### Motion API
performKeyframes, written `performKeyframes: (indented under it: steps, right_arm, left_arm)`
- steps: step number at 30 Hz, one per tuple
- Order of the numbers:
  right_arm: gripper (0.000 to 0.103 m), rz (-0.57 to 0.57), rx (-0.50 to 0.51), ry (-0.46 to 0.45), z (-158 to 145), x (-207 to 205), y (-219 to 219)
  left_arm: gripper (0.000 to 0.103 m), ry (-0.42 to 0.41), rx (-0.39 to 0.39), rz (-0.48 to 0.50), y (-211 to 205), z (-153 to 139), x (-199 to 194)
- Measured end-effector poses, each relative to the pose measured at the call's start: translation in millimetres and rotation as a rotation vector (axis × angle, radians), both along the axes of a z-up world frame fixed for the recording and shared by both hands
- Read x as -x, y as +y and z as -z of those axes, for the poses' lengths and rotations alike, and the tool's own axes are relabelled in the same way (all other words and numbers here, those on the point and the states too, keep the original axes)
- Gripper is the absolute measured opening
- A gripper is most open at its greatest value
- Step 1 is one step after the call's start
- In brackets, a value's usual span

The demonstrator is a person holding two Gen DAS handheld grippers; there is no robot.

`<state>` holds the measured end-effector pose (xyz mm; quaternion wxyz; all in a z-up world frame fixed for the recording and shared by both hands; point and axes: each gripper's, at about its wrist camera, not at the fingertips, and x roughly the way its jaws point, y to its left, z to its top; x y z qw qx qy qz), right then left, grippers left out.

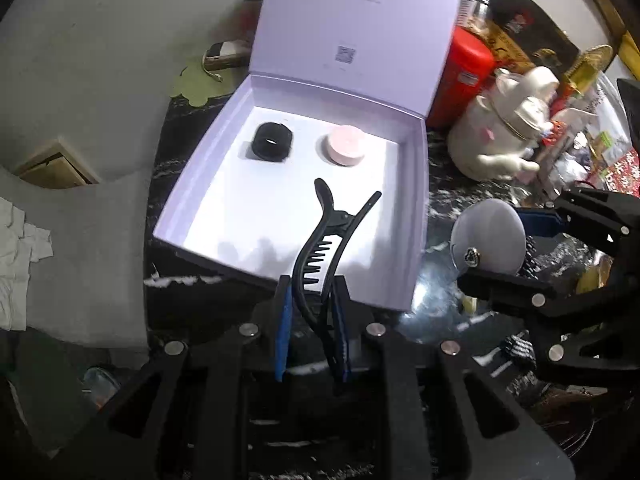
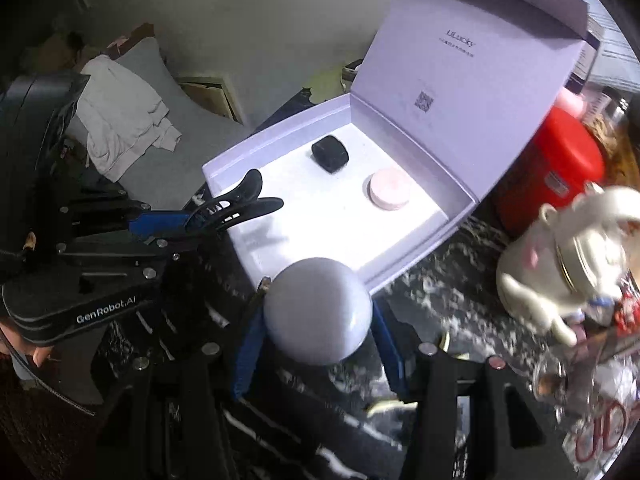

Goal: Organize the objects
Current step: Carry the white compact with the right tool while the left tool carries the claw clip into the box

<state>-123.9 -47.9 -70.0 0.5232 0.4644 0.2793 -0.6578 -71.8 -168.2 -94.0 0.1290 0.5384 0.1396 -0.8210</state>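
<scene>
In the left wrist view, the black hair clip (image 1: 320,248) stands low in the middle of the frame, pinched near its toothed lower end by the left hand-held gripper (image 1: 310,320), whose blue pads are drawn close together on it. It looks like light, stiff plastic with a sprung hinge; the long curved prongs would slip or twist if taken by the tip, so the hold low on the body, across the flat sides, seems the sound one. Its handle end reaches over the near wall of the open lilac box (image 1: 416,208), which fills the centre of the frame with its lid up. Inside, toward the back, lie a black ring-shaped thing (image 1: 272,142) and, to its right, a pink round puck (image 1: 345,145), well apart from each other.

At the right of that frame the right hand-held gripper (image 1: 516,248) holds a pale grey round compact (image 1: 488,236), clamped across its edges with the jaws partly spread. It looks smooth and hard, likely slippery, possibly a mirror and so fragile; gripping across the rim suits it. In the right wrist view the compact (image 2: 316,312) sits low centre, just short of the box's near corner (image 2: 400,276), above the dark marbled surface (image 2: 448,292).

Both point steeply downward toward the box.
</scene>
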Motion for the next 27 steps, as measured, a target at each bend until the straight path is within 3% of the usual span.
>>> performKeyframes:
  steps: [10, 18, 27]
  right_arm:
    - [0.053, -0.004, -0.015, -0.007, 22.8, 27.2, -43.2]
    - [0.053, -0.014, -0.024, -0.001, 38.1, 45.2, -64.1]
    - [0.053, 0.025, -0.014, -0.008, 54.3, 74.5, -83.6]
  left_arm:
    - [0.018, -0.029, 0.002, -0.032, -37.0, 25.4, 27.4]
    - [0.018, -0.055, 0.021, 0.002, -45.5, 43.2, 52.6]
    - [0.018, -0.064, -0.019, -0.003, -66.3, 64.3, 64.5]
